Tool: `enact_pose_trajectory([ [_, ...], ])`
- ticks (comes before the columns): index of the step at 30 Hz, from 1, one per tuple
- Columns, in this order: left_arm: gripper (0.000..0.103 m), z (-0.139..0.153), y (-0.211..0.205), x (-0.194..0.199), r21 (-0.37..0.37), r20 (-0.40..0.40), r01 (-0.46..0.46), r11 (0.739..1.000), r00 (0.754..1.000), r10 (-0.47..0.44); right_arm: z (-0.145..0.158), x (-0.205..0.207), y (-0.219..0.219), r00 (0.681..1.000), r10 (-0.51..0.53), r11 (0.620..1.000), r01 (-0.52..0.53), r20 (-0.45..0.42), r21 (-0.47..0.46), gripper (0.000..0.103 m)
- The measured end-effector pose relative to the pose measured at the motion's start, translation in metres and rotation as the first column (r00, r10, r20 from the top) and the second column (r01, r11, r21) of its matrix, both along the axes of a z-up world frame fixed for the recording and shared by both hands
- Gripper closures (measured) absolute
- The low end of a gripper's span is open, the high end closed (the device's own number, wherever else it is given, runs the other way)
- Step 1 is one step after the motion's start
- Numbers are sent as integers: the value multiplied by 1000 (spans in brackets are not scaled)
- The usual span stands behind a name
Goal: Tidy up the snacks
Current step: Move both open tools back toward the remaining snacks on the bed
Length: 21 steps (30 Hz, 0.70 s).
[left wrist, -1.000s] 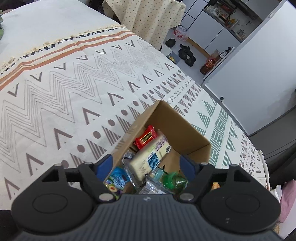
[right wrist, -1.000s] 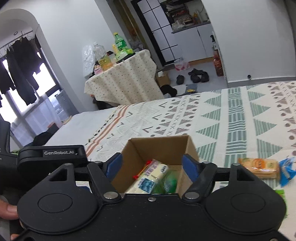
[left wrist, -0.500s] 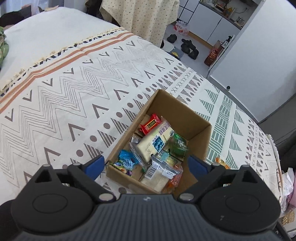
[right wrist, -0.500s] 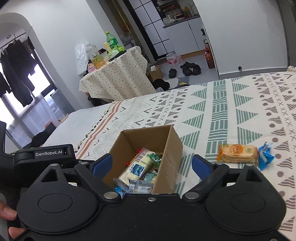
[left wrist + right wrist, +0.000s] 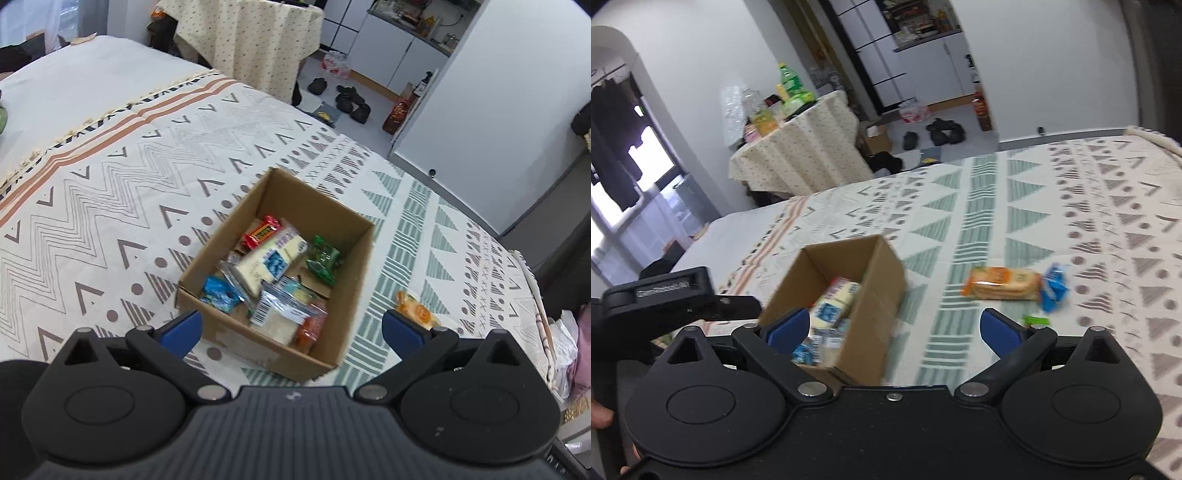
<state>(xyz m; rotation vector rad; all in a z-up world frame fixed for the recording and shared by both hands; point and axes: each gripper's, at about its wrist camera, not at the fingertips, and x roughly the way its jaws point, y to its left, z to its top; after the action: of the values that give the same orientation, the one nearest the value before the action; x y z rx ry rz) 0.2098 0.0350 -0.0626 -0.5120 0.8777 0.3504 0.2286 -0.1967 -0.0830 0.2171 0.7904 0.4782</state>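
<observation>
An open cardboard box [image 5: 354, 266] [image 5: 871, 280] stands on the patterned bedspread and holds several snacks: a red bar [image 5: 260, 232], a pale cracker pack [image 5: 271, 260], a green packet [image 5: 323, 258], a blue packet [image 5: 218, 293]. My left gripper [image 5: 291, 328] is open and empty, above the box's near edge. My right gripper [image 5: 890, 328] is open and empty, near the box's right side. An orange biscuit pack [image 5: 1001, 282] [image 5: 415, 310], a blue packet [image 5: 1054, 286] and a small green item [image 5: 1036, 319] lie on the bedspread right of the box.
The left gripper's body [image 5: 665, 295] shows at the left of the right wrist view. A cloth-covered table with bottles [image 5: 798, 155] stands beyond the bed. Shoes [image 5: 351, 101] lie on the floor by a white wall. The bed's edge [image 5: 543, 314] is at the right.
Both grippers pulled back and up from the box and opened wider. The right wrist view swung right, bringing the orange pack and blue packet closer to centre.
</observation>
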Motion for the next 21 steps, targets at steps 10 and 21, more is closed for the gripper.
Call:
enact_pose_trajectory([
  [10,0,9,-41,-8,69,-4,106,992,994,-106,9,-13,-48,991,-137,990,137,-4,44,3],
  [21,0,4,-74,-9,90,-21,186,978,982,-185,-4,-24,-83,969,-237,962,244,-75,122,4],
])
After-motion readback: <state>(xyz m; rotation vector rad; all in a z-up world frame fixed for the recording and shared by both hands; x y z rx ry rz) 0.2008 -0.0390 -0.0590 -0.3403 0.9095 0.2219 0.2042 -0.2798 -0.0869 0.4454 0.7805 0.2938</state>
